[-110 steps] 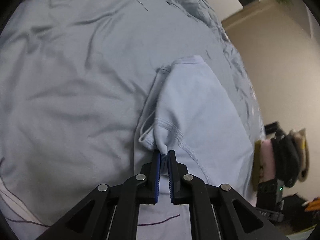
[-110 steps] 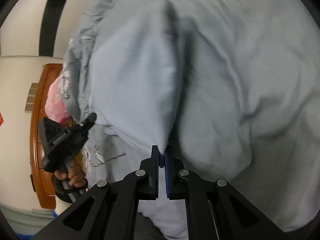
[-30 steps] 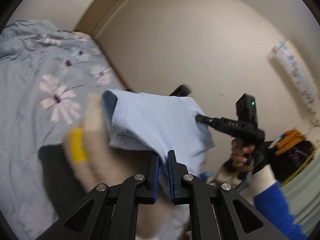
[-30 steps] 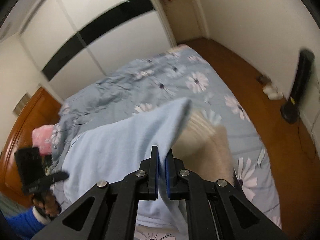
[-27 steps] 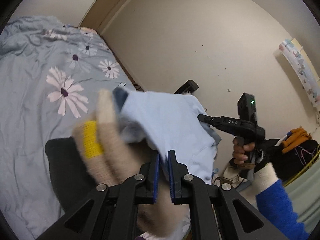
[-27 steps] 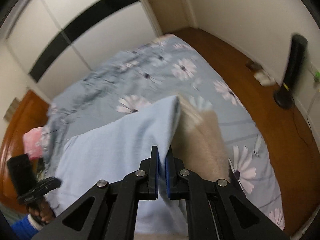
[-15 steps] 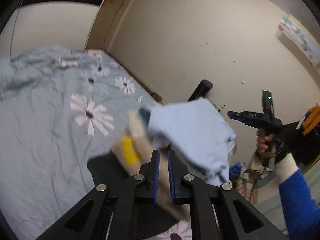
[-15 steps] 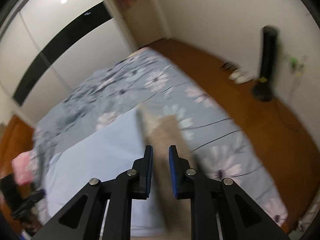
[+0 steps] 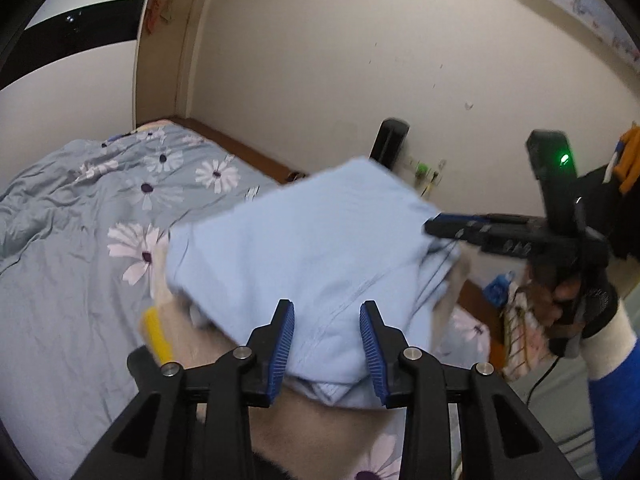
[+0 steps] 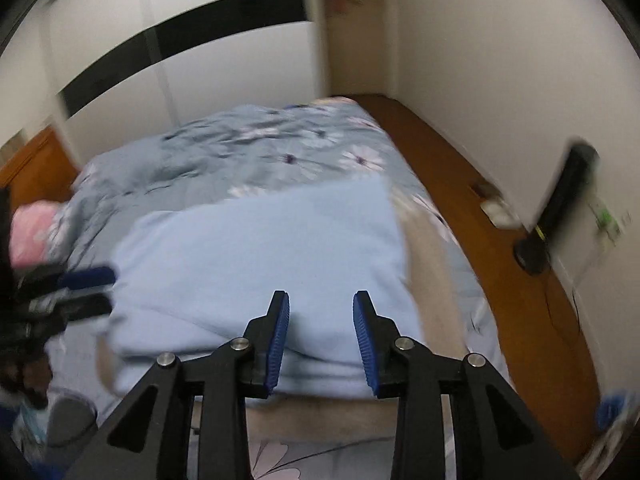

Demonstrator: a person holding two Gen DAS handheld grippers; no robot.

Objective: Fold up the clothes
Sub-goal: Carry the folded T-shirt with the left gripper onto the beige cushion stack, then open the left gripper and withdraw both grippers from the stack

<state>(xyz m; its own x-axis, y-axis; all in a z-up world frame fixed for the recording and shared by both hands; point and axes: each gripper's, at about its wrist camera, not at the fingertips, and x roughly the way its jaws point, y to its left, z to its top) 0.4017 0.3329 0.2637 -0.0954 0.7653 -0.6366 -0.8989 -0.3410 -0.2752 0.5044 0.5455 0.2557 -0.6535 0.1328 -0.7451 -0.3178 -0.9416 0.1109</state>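
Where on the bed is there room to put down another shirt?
The flowered duvet is bare left of the folded blue garment, up to the far wall. It is crowded near the beige garment beneath, under both open claws.

floral duvet (image 9: 80, 216) | black tower, possibly a fan (image 10: 560, 216) | wooden floor (image 10: 460, 168)

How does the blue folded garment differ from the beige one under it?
The blue garment lies on top, nearly all in view; the beige garment sits beneath, showing only along the edges. The blue one is plain; the beige one carries a yellow band. Both lie stacked on the floral bed.
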